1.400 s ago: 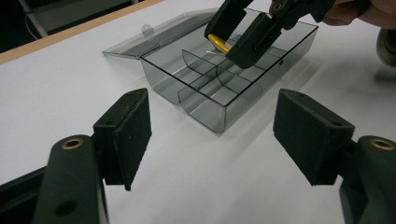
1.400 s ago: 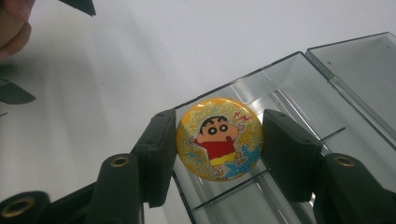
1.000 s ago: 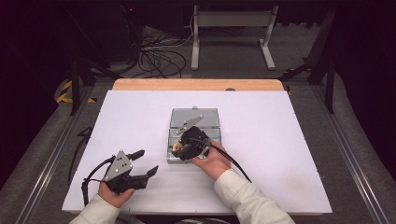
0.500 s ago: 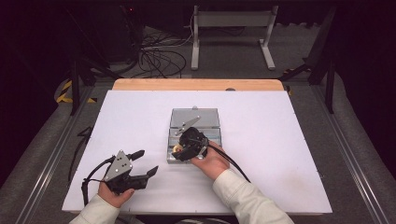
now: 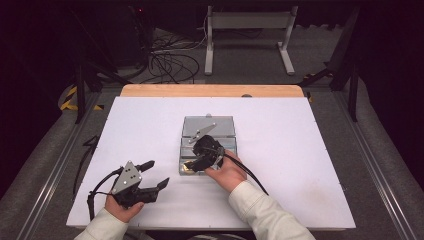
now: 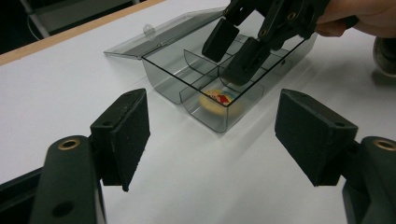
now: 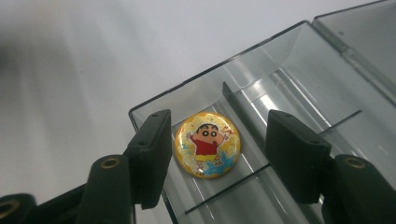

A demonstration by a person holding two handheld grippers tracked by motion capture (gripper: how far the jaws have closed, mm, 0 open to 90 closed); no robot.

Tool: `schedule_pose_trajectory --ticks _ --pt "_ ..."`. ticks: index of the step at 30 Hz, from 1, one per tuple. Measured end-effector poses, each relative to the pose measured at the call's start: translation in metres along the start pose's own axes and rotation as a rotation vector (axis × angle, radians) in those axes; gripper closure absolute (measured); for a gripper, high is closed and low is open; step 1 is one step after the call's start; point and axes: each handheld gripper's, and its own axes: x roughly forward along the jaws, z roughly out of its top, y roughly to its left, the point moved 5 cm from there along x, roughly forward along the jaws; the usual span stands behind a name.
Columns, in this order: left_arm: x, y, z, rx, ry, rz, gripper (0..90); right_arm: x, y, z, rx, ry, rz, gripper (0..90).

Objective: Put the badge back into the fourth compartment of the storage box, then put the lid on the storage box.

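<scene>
Round yellow cartoon badge (image 7: 207,145) lies flat in the corner compartment of the clear smoky plastic divided box (image 5: 225,145), its lid folded open at 12 o'clock. At 7 o'clock on the white table (image 5: 300,150), my left gripper (image 5: 152,175) rests low in my hand, aimed toward 3 o'clock, jaws wide apart on nothing. My right gripper (image 5: 194,165) tips down over the box's near corner, jaws just opening, the badge between them untouched. From above, that gripper hides most of the badge.
</scene>
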Motion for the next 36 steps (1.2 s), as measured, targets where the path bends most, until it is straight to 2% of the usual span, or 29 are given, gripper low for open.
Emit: schedule_pose_trajectory --ticks 4,8,10,13,17,19,22,26,32,36 --pt "0.000 0.004 0.001 -0.023 0.000 0.009 27.0 -0.015 -0.002 0.002 -0.001 -0.035 -0.013 40.6" --pt "0.001 0.009 0.003 -0.041 -0.012 0.011 26.9 -0.036 -0.006 0.003 0.005 -0.089 -0.031 34.8" --pt "0.003 0.011 0.004 -0.052 -0.004 0.008 26.7 -0.047 -0.009 0.002 0.013 -0.119 -0.038 30.2" --pt "0.007 0.014 0.004 -0.048 -0.001 0.025 24.2 -0.064 -0.015 -0.001 0.018 -0.157 -0.052 24.4" --pt "0.009 0.017 0.005 -0.038 0.025 0.040 24.1 -0.083 -0.024 -0.008 0.033 -0.197 -0.065 16.0" --pt "0.010 0.016 0.007 -0.045 0.035 0.027 24.3 -0.089 -0.029 -0.013 0.044 -0.209 -0.076 11.2" --pt "0.011 0.016 0.010 -0.058 0.056 0.013 22.9 -0.097 -0.037 -0.020 0.053 -0.214 -0.091 4.7" --pt "0.015 0.019 0.015 -0.075 0.086 0.005 22.6 -0.105 -0.047 -0.028 0.072 -0.214 -0.116 1.1" --pt "0.019 0.026 0.024 -0.112 0.107 -0.004 21.7 -0.109 -0.057 -0.036 0.093 -0.212 -0.145 0.0" --pt "0.023 0.030 0.029 -0.115 0.130 0.004 20.0 -0.110 -0.062 -0.039 0.096 -0.202 -0.148 0.0"
